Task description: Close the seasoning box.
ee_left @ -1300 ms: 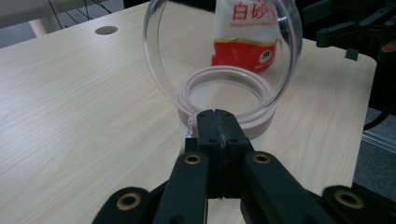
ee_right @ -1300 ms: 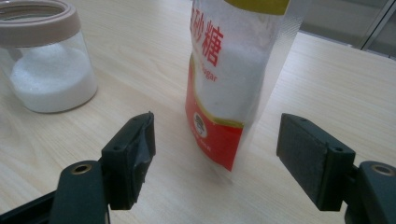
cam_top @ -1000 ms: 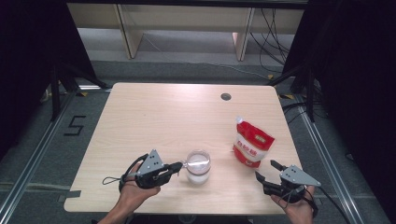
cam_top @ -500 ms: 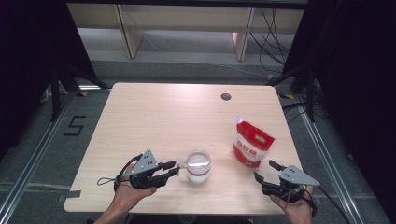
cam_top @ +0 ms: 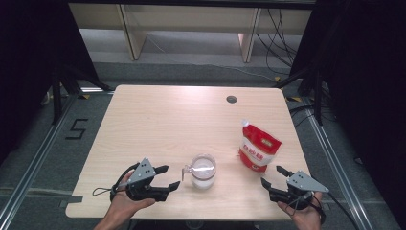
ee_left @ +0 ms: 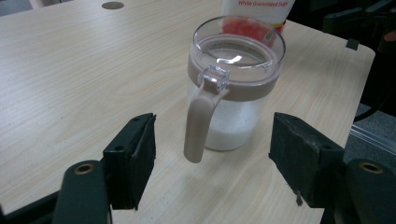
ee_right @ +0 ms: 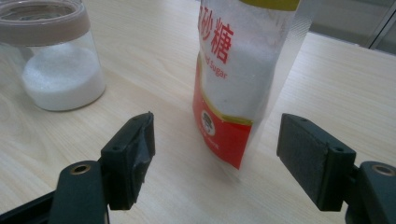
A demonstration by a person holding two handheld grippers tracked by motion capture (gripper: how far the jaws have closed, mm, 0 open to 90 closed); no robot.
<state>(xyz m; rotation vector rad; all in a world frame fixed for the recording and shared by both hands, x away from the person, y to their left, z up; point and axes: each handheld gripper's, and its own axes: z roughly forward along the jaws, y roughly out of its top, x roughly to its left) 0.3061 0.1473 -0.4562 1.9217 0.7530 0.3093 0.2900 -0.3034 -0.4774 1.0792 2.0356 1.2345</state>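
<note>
My left gripper (cam_top: 170, 176) has just been spreading its fingers, and they now stand apart with nothing clamped; the jar (cam_top: 203, 170) sits just ahead of them on the worktop (cam_top: 158, 120), its handle (ee_left: 200, 122) pointing back toward the gap between my fingers without touching either pad. My left gripper view gives what the high view cannot: the jar's clear lid (ee_left: 239, 44) with a small clear tab above the tan handle, a tan band round the rim, and white grains filling the lower part. My right gripper (cam_top: 273, 176) also has its fingers apart, empty, with the sugar bag (cam_top: 258, 147) standing upright just ahead of them and a little toward the right finger. My right gripper view shows the bag's red lower panel and red lettering up close, and the jar (ee_right: 56, 58) off beyond my left finger, well apart from the bag (ee_right: 238, 79). The high view alone shows a dark round hole (cam_top: 231, 99) in the worktop, far beyond the bag. I count one jar, one bag, one hole, two grippers.
</note>
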